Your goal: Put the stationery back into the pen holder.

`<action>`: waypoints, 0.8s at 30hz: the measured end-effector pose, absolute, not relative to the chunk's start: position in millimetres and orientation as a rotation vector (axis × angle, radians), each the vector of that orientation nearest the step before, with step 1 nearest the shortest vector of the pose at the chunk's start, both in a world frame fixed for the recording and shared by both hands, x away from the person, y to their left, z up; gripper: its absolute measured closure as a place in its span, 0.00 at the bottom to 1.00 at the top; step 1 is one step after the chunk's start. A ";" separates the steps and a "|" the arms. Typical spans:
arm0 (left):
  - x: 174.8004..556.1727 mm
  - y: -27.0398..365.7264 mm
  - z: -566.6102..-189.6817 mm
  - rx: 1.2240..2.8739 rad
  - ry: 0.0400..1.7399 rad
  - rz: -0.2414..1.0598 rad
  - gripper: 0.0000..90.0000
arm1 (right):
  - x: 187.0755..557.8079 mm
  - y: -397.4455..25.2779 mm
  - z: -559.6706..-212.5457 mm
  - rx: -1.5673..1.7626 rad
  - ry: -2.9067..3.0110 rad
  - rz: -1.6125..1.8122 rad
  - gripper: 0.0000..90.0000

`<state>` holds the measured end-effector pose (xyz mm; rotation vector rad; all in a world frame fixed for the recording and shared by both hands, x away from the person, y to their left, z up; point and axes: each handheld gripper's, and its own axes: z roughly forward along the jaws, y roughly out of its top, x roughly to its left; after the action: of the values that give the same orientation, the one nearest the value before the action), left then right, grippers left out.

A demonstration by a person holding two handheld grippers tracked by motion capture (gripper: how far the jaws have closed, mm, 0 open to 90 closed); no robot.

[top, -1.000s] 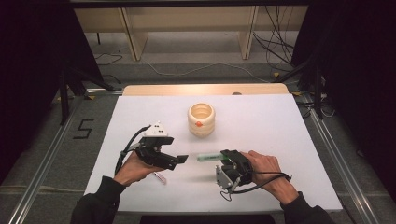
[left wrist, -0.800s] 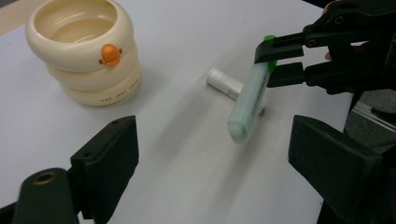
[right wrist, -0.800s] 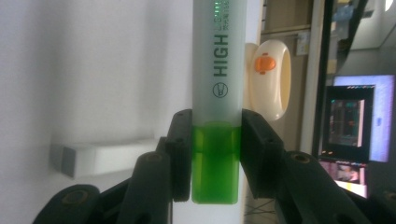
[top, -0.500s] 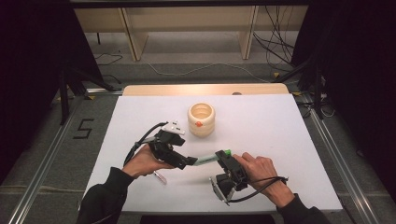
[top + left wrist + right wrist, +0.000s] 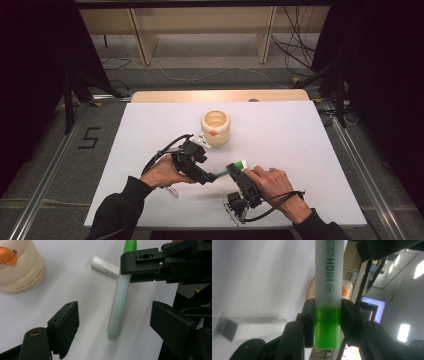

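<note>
Two tools: right tool pinching green highlighter, left tool spread around it, white tube and cream cup nearby

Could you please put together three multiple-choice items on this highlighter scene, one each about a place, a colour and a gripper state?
1. Where does the cream cup stand on the white table?
A. Beyond the two grippers, toward the far edge
B. At the near right corner
C. Under the right hand

2. What colour is the cap of the highlighter?
A. Orange
B. Green
C. Blue

3. How do the jaws of the left gripper stand?
A. Shut on the highlighter
B. Shut on the white tube
C. Open, one on each side of the highlighter's barrel

Answers:
1 A, the high view shows the cup past both hands.
2 B, the right gripper clamps a bright green cap.
3 C, the left gripper view shows bare table between each jaw and the barrel.
</note>
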<state>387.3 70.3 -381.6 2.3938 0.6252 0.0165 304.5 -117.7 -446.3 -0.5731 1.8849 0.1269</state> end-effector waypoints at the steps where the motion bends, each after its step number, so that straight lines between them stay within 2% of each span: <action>1: 387.6 69.4 -382.0 2.398 0.622 0.006 0.27 | 303.5 -117.6 -447.6 -0.568 1.885 0.123 0.75; 15: 390.8 55.8 -390.2 2.464 0.567 -0.055 0.39 | 300.0 -114.2 -451.1 -0.622 1.841 0.113 0.75; 24: 392.4 49.8 -393.6 2.498 0.544 -0.083 0.51 | 299.2 -112.3 -453.7 -0.641 1.829 0.108 0.75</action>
<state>392.4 49.8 -393.6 2.4978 0.5437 -0.0828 299.2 -112.3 -453.7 -0.6412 1.8294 0.1084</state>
